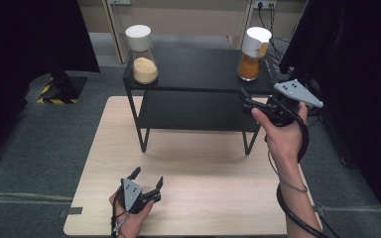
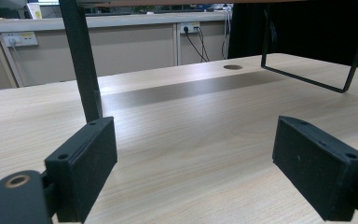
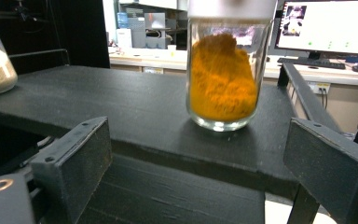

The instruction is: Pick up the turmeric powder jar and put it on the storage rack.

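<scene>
Taking the black two-tier shelf (image 1: 198, 74) as my landmark, I start nearest me. My left gripper (image 1: 146, 181) rests low on the wooden table (image 1: 203, 208), well in front of the shelf and toward its left leg. Its jaws are spread wide with nothing between them; in the left gripper view the pads (image 2: 81, 168) frame bare tabletop and the shelf leg (image 2: 81, 60) beyond. I read it as parked there, out of the way, leaving the work to the other hand.

My right gripper (image 1: 245, 101) hangs at the shelf's front right corner, level with the top tier. Its jaws are also spread and empty, aimed at the jar of orange powder (image 3: 223, 70), which stands upright on the top tier near the right end, just behind the front edge. The wide opening suits the jar's girth, so I judge this a lined-up approach, not yet a grip.

Farthest off, at the top tier's left end, stands the jar of pale grains (image 1: 143, 49), untouched and well apart from both grippers.
</scene>
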`<state>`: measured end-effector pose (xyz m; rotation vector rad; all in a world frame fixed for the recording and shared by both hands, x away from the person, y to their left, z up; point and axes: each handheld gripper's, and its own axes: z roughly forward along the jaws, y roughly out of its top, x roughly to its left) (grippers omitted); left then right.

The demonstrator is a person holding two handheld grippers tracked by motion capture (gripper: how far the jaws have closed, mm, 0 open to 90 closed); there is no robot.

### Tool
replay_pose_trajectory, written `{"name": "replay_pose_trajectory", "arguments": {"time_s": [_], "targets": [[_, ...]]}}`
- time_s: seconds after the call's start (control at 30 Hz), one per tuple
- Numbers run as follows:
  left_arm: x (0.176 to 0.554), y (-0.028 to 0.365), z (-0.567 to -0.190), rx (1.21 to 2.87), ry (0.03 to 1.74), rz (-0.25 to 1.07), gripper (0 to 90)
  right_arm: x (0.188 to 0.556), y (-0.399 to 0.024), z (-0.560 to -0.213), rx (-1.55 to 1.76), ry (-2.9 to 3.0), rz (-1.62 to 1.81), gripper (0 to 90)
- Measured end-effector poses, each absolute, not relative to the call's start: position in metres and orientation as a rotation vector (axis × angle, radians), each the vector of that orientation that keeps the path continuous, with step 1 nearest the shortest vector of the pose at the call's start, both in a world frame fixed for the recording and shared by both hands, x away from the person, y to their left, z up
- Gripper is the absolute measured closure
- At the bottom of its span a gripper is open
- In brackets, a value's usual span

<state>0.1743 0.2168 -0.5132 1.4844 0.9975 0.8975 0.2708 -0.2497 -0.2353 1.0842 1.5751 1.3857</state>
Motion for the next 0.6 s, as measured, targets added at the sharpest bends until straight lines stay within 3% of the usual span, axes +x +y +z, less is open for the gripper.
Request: {"name": "replay_pose_trajectory", "arguments": {"time_s": [0.6], "targets": [[0.174,0.216,-0.513,1.487,0.996,0.901,13.4,0.257,-0.256,-0.254,1.074,1.59,1.377,8.0]]}}
